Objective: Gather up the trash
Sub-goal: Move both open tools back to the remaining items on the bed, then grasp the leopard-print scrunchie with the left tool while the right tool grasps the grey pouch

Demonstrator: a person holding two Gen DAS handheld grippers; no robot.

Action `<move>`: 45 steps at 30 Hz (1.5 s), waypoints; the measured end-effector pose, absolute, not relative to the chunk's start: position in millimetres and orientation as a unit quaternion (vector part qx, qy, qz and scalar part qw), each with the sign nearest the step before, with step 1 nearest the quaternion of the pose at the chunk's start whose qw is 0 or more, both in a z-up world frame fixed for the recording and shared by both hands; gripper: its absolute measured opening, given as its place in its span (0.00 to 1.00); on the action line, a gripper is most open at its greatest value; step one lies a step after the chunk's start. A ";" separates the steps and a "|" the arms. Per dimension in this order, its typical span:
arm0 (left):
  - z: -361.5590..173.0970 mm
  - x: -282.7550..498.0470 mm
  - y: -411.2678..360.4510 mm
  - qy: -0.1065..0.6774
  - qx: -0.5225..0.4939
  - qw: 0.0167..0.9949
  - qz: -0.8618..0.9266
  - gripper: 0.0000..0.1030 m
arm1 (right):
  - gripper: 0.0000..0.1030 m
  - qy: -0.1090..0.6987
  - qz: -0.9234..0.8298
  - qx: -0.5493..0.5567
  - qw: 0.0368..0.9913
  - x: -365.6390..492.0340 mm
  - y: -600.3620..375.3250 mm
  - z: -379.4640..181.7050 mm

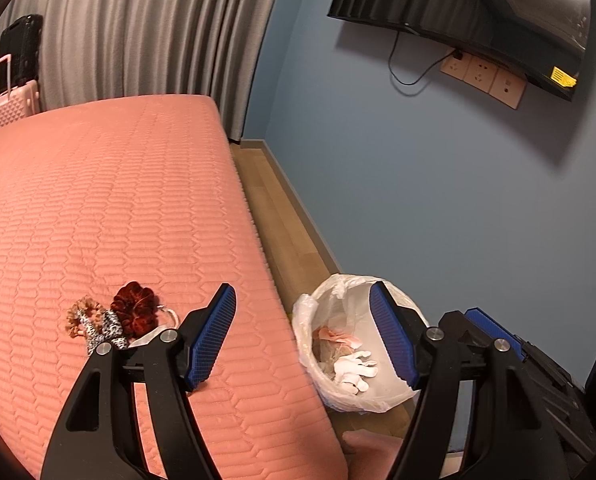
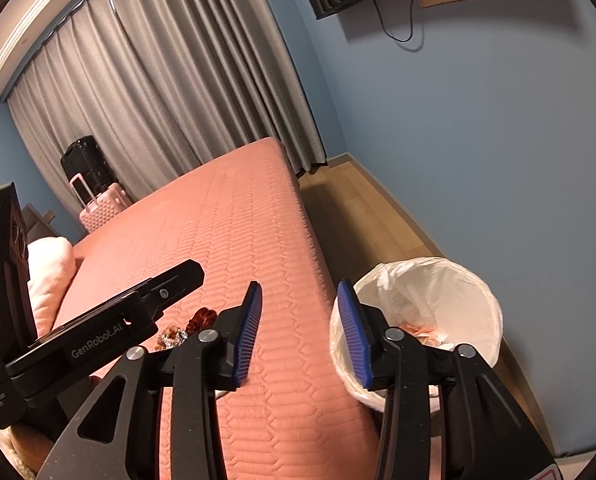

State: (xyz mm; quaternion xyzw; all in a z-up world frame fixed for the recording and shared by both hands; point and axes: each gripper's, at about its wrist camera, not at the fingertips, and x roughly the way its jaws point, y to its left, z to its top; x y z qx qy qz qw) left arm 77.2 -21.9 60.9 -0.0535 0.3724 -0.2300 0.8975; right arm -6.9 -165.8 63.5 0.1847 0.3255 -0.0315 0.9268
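Note:
A white bin with a plastic liner (image 1: 338, 292) stands on the floor beside the pink bed (image 1: 97, 208); crumpled white and pink trash (image 1: 348, 356) lies inside. It also shows in the right wrist view (image 2: 458, 280). My left gripper (image 1: 302, 334) is open and empty, over the bed's edge and the bin. My right gripper (image 2: 300, 330) is open and empty, between bed and bin. Several hair scrunchies (image 1: 113, 316) lie on the bed left of my left gripper, with a white scrap (image 1: 147, 336) beside them. They show partly in the right wrist view (image 2: 185, 326).
A blue wall (image 1: 418, 200) runs close along a narrow strip of wooden floor (image 1: 281, 224). A wall-mounted TV (image 1: 458, 8) hangs above sockets. Grey curtains (image 1: 137, 32) and pink and black suitcases (image 1: 13, 80) stand beyond the bed. A pillow (image 2: 49, 272) lies at the left.

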 end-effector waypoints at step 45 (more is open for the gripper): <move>-108.5 149.7 167.4 0.521 -0.166 0.836 -0.041 0.74 | 0.52 0.515 0.050 0.133 0.845 108.3 -10.9 -103.9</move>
